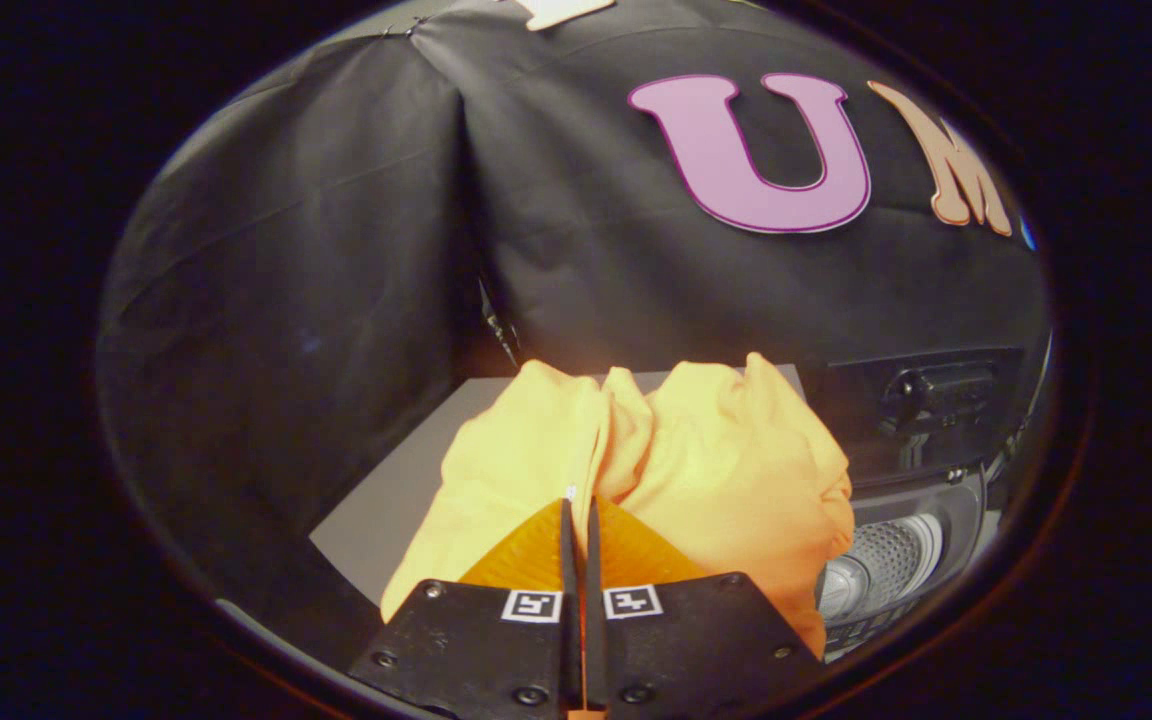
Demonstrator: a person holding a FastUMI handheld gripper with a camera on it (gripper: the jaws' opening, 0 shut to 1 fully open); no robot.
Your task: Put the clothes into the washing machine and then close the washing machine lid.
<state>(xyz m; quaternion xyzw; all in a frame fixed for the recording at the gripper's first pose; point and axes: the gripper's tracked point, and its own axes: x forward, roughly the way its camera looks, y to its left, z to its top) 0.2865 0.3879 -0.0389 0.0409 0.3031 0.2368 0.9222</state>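
A grey table [376,510] lies on the left before the black cloth wall [316,250]. The gripper [577,520] has its fingers nearly together, pinching a bunched yellow garment [726,470] that hangs just ahead of them. Right of it, the washing machine [926,470] shows its open drum [881,565].

There is one view, from a fisheye camera which sits on the gripper [577,510] and looks forward along its two fingers. The fingers, pressed on the yellow garment [696,450], stand at the bottom of the view, very near the lens. The camera faces the black cloth wall [336,250] of the booth. Beside the cloth, to the right and lower, the open washing machine drum [886,565] is seen from slightly above
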